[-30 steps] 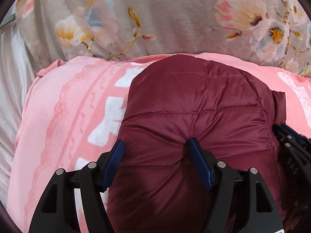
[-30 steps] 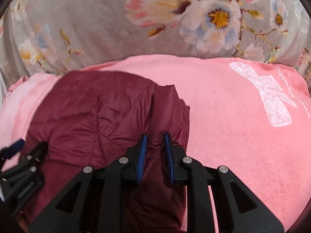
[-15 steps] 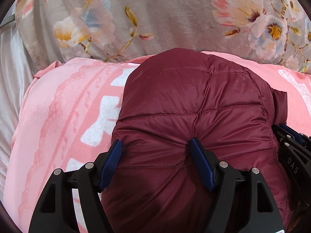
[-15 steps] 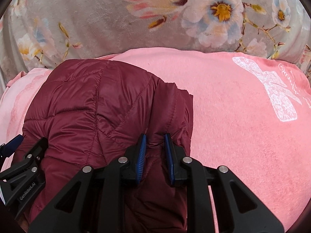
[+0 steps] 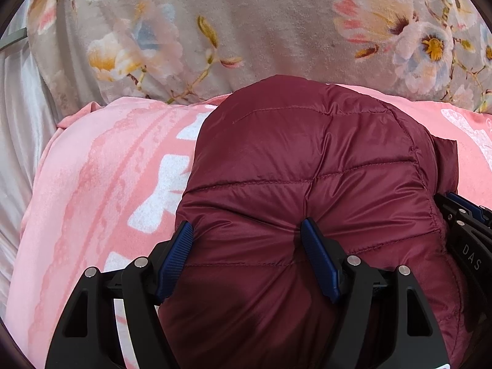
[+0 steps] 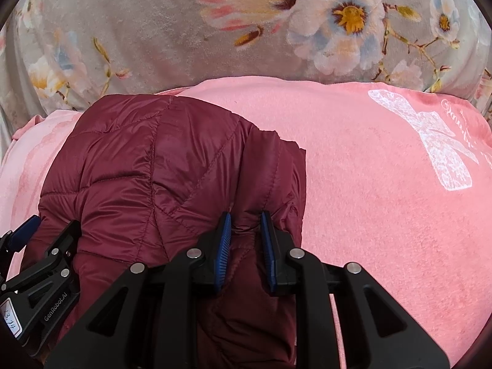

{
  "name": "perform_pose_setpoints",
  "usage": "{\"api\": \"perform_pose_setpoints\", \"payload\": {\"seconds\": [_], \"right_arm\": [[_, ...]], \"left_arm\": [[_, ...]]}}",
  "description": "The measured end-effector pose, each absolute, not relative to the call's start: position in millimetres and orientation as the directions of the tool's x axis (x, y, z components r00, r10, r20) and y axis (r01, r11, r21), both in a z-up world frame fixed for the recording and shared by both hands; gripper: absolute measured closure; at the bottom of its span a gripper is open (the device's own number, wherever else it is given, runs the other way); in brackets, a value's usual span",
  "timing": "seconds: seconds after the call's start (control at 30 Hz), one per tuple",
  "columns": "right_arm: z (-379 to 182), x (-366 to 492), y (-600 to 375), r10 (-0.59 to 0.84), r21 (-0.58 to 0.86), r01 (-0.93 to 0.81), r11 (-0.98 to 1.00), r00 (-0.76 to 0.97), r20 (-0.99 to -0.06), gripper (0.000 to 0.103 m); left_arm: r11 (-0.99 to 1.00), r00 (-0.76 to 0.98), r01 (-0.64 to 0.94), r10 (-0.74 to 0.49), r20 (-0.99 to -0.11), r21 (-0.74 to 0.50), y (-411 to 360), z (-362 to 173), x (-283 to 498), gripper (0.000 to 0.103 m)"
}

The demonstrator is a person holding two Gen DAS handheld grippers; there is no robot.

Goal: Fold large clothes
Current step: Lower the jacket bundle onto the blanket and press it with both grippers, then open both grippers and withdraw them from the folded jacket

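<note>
A dark red quilted puffer jacket (image 5: 301,166) is bunched into a thick bundle over a pink blanket (image 5: 101,178). My left gripper (image 5: 246,233) squeezes a wide puffy fold of it between its blue pads, jaws held far apart by the padding. My right gripper (image 6: 246,224) is shut on a narrow fold at the jacket's (image 6: 160,169) right edge. Each gripper shows at the edge of the other's view: the right one in the left wrist view (image 5: 467,233), the left one in the right wrist view (image 6: 33,264). The jacket's underside is hidden.
The pink blanket (image 6: 384,190) with white print covers the bed on both sides of the jacket. A grey floral blanket (image 5: 246,27) lies bunched beyond it. Pale satin fabric (image 5: 15,117) hangs at the far left.
Both grippers have pushed the jacket bundle forward over the pink blanket towards the floral blanket. The grips have not changed.
</note>
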State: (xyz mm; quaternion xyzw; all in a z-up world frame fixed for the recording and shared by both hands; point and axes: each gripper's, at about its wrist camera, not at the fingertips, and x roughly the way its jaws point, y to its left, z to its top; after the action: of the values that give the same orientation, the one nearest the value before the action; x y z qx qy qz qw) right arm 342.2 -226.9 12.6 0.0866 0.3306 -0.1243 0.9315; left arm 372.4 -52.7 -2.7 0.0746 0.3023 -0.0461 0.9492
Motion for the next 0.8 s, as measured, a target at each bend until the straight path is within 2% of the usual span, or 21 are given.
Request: {"api": "perform_pose_setpoints", "payload": {"seconds": [0.37, 0.57, 0.67, 0.8], "right_arm": [[15, 339, -230, -0.165, 0.101, 0.291, 0.951, 0.758, -0.631, 0.081], [46, 262, -208, -0.162, 0.05, 0.235, 0.971, 0.794, -0.585, 0.076], [43, 229, -202, -0.107, 0.081, 0.199, 0.977, 0.776, -0.622, 0.076], [19, 214, -196, -0.135, 0.023, 0.211, 0.977, 0.702, -0.699, 0.076]], "left_arm": [[0.987, 0.822, 0.128, -0.051, -0.568, 0.097, -51, -3, 370, 0.029], [0.989, 0.814, 0.143, -0.095, -0.573, 0.039, -30, 17, 322, 0.028], [0.985, 0.813, 0.157, -0.089, -0.575, 0.07, -25, 25, 284, 0.028], [0.983, 0.786, 0.137, -0.031, -0.617, 0.126, -25, 13, 265, 0.027]]}}
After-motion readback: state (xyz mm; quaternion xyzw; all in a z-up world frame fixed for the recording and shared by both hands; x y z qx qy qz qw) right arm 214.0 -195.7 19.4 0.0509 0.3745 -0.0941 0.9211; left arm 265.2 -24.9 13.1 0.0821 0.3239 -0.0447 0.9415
